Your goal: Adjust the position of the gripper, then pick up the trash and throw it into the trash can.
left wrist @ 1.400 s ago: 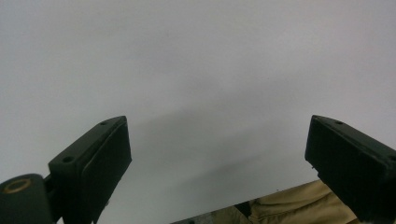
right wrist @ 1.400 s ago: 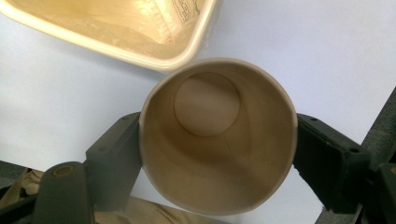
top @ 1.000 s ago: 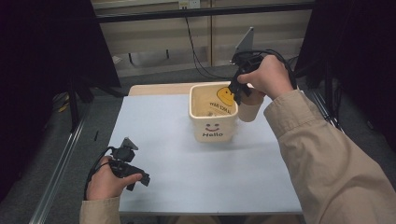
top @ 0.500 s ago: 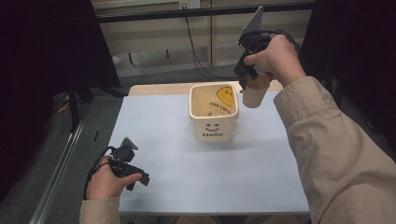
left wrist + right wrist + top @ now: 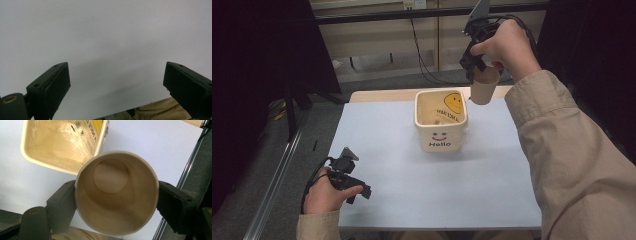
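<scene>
I have the right claw (image 5: 478, 70) up in the air beyond the far right corner of the table (image 5: 412, 200), clamped on a paper cup (image 5: 485, 85). In the right gripper view the two black jaws press on opposite sides of the paper cup's wall just under its rim, and I look straight down its mouth to the round bottom; it is empty. The cup hangs below the right hand (image 5: 507, 47), upright or nearly so, clear of the table and just to the right of the cream tub (image 5: 440, 120), not touching it.

The cream tub stands on the far middle of the table, open at the top, with a smiley face and "Hello" on its near wall. From the right gripper view, its rim (image 5: 62, 168) lies beneath and beside the cup.

The near half of the table is bare, giving me wide room in front of the tub and to both sides. The table's left edge drops to a metal rail (image 5: 277, 185) and dark floor; a wooden strip shows along the far edge.

The left claw (image 5: 357, 187) rests low at the near left corner, its jaws spread wide with nothing between them, only pale table surface ahead.
</scene>
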`<state>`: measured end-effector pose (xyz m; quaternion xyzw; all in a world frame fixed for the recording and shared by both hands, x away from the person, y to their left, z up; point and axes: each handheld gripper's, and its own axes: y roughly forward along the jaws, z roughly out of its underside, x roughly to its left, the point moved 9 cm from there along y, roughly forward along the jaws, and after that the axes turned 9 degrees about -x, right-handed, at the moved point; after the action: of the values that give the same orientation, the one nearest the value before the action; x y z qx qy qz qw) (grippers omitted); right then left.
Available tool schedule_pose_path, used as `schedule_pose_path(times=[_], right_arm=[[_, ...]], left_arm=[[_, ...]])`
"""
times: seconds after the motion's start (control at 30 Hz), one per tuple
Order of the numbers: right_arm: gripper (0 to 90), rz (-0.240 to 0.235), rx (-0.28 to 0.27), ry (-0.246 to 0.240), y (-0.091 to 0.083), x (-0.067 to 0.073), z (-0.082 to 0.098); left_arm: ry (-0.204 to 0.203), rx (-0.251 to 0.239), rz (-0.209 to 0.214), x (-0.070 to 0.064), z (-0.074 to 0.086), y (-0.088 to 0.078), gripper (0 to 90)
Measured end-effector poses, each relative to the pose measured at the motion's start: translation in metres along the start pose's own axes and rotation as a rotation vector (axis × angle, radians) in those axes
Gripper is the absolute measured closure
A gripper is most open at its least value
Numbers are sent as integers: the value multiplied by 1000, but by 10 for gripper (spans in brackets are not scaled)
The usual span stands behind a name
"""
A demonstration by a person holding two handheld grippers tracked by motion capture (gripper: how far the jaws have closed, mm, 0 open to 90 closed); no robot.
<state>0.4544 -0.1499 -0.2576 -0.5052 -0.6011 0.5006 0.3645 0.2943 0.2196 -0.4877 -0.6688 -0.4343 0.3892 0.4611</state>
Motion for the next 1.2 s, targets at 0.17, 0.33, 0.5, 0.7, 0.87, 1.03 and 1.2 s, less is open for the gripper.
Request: schedule_pose_path(times=[0.17, 0.33, 0.5, 0.7, 0.87, 1.03, 1.2], right_arm=[[217, -4, -4, -8, 1, 5, -3], [217, -7, -1, -17, 4, 8, -6], [216, -17, -4, -32, 5, 13, -10], [217, -26, -17, -38, 6, 20, -17], [217, -27, -14, -49, 10, 28, -22], [217, -30, -8, -60, 12, 35, -25], [216, -44, -15, -81, 13, 48, -30]], left_arm=[[3, 3, -5, 1, 0, 1, 71], [21, 4, -11, 2, -1, 2, 72], [14, 10, -5, 1, 0, 2, 72], [0, 12, -3, 0, 1, 4, 71], [-1, 0, -6, -1, -1, 4, 71], [16, 2, -12, 1, -1, 5, 71], [10, 7, -6, 1, 0, 5, 71]])
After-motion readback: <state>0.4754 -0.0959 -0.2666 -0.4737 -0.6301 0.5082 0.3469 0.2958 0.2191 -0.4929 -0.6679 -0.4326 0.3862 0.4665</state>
